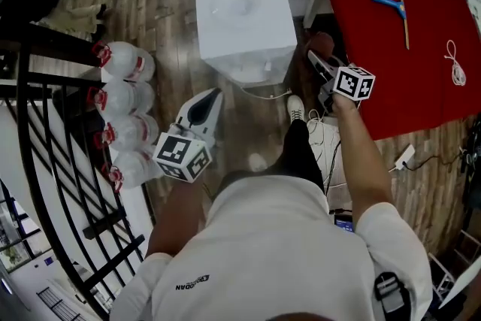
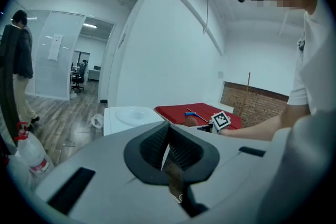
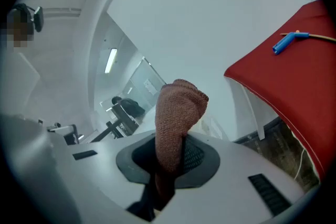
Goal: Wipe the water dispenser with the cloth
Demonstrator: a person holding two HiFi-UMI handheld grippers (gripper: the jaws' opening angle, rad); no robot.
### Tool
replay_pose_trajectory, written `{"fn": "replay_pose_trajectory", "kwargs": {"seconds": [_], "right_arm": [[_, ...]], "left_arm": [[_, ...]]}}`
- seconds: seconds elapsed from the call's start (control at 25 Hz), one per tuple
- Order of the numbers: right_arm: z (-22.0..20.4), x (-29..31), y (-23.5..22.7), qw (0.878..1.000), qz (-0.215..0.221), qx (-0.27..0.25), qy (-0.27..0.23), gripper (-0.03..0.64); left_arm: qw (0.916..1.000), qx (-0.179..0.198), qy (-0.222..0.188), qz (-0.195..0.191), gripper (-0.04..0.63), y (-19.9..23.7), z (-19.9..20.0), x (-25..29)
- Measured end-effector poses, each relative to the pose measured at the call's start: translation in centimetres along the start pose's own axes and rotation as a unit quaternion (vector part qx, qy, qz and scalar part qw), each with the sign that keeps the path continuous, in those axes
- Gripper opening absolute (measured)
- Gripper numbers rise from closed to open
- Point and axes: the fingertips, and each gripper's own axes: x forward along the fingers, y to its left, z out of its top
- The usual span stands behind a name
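The white water dispenser [image 1: 244, 26] stands on the wooden floor ahead of me, its top bare; it also shows as the dispenser [image 2: 128, 115] beyond the left jaws. My right gripper [image 1: 317, 61] is to the right of the dispenser, near the red table, shut on a brown knitted cloth [image 1: 322, 43]. In the right gripper view the cloth [image 3: 178, 113] sticks up from between the jaws of the right gripper [image 3: 170, 157]. My left gripper [image 1: 211, 98] hangs in front of the dispenser, apart from it. The left gripper [image 2: 167, 152] is shut with nothing in it.
A red-covered table [image 1: 406, 41] with a blue-handled tool [image 1: 389, 2] and a white cord stands at the right. Several large water bottles [image 1: 120, 105] line a black railing [image 1: 45, 162] at the left. A person [image 2: 21, 60] stands far off. Cables and a power strip [image 1: 404, 157] lie on the floor.
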Motion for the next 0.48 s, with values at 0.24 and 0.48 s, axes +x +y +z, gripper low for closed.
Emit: {"fn": "replay_pose_trajectory", "kwargs": {"seconds": [0.24, 0.48], "right_arm": [[-1.1, -6.9, 10.2, 0.993, 0.066, 0.017, -0.094, 0.054], [-1.3, -11.2, 20.0, 0.983, 0.133, 0.049, -0.121, 0.054]], "left_arm": [[0.9998, -0.013, -0.012, -0.012, -0.008, 0.0, -2.3, -4.8], [0.9990, -0.029, -0.017, -0.029, -0.008, -1.8, -3.0, -7.5]]}}
